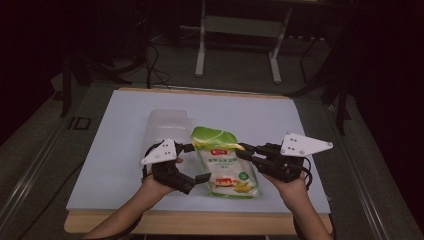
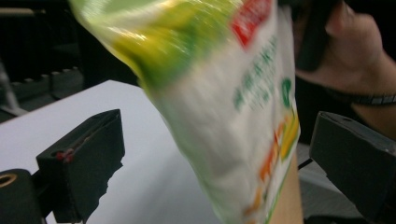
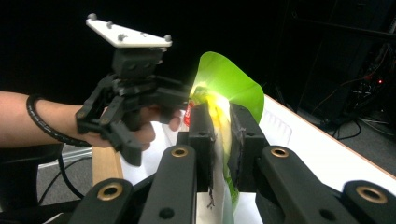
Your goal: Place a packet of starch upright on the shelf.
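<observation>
Right gripper [image 3: 219, 140]: jaws pressed together on the pouch [image 1: 227, 162], pinching the thin film along its edge, as the right gripper view shows. In the high view this gripper [image 1: 246, 151] sits at the pouch's right side near the top.

Left gripper [image 2: 215, 154]: jaws spread wide, the pouch [image 2: 219, 93] hanging between them without either pad pressing on it. In the high view it [image 1: 192, 165] stands at the pouch's left side.

Position of the pouch: between the two grippers, above the near middle of the white table [image 1: 125, 150]. It appears lifted, hanging from the right-hand grip; whether the lower end rests on the table cannot be told.

Handling, by judgement: a soft, glossy plastic bag, green at the top and pale below with printed labelling. The film bends freely and looks slick; the contents seem loose and moderately light. A grip on the flat sealed margin should hold better than one on the full belly, which would give and slide. A single edge grip lets it swing, so the left gripper should take the opposite margin.

A clear lidded box [image 1: 167, 125] lies just behind the pouch.
</observation>
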### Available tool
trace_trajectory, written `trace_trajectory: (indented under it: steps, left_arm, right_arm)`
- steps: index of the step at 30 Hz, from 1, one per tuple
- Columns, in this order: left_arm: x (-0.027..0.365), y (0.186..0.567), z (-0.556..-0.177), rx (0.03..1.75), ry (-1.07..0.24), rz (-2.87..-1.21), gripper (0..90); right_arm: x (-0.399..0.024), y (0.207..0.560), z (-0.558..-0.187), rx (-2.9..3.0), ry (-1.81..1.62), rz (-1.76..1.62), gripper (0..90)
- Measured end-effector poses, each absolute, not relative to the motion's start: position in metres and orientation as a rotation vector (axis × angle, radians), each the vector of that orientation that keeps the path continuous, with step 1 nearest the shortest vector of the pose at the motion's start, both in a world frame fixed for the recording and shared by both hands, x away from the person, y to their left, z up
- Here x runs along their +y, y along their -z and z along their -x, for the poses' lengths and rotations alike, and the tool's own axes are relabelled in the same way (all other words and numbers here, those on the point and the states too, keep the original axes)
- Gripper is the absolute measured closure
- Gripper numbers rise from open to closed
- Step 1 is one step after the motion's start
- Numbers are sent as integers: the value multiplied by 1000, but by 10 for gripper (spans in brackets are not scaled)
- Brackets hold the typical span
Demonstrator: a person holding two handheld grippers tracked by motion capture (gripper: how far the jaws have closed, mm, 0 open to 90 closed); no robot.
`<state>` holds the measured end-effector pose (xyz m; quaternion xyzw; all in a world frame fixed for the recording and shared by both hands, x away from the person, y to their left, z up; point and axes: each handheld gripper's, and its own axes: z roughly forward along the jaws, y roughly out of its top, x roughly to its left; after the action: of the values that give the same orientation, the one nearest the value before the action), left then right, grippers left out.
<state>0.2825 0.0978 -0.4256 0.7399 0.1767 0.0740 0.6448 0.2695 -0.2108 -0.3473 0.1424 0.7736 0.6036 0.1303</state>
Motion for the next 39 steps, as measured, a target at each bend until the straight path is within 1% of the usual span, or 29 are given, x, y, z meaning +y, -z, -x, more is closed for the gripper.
trace_trajectory:
  steps: [3, 4, 6, 8, 9, 10, 11, 14, 17, 21, 23, 24, 28, 34, 36, 39]
  left_arm:
    - [93, 423, -289, 394, -143, -1678, 86]
    - [91, 423, -291, 397, -133, -1677, 147]
    - [88, 422, -292, 382, -129, -1679, 181]
    - [84, 423, -295, 372, -105, -1682, 304]
    - [83, 423, -296, 355, -85, -1682, 332]
    - [82, 423, -296, 355, -87, -1689, 379]
    - [81, 424, -297, 355, -85, -1691, 396]
    - [80, 424, -298, 342, -80, -1689, 531]
    - [79, 421, -296, 318, -99, -1693, 647]
    - [77, 414, -293, 300, -129, -1706, 748]
    - [76, 412, -293, 292, -148, -1717, 763]
    - [77, 411, -293, 286, -150, -1717, 786]
    - [77, 408, -292, 273, -167, -1730, 806]
    - [76, 401, -293, 252, -170, -1735, 808]
    - [76, 397, -293, 246, -173, -1735, 809]
    - [76, 391, -291, 225, -176, -1738, 809]
  right_arm:
    - [-209, 347, -269, 2251, -1752, -412, 811]
    - [-209, 347, -269, 2253, -1756, -411, 811]
    - [-208, 347, -269, 2252, -1751, -398, 811]
    - [-207, 347, -268, 2258, -1753, -389, 811]
    - [-207, 347, -268, 2259, -1752, -388, 811]
    - [-207, 348, -268, 2263, -1753, -389, 811]
    - [-207, 348, -268, 2263, -1751, -390, 811]
    - [-209, 350, -270, 2266, -1741, -397, 811]
    - [-211, 352, -270, 2260, -1752, -409, 812]
    - [-215, 352, -272, 2237, -1762, -419, 812]
    - [-217, 353, -272, 2227, -1770, -427, 812]
    - [-218, 354, -272, 2224, -1774, -431, 812]
    - [-218, 355, -270, 2208, -1760, -424, 811]
    - [-220, 351, -270, 2197, -1769, -414, 800]
    - [-220, 348, -267, 2191, -1748, -411, 785]
    - [-223, 343, -267, 2189, -1761, -401, 705]
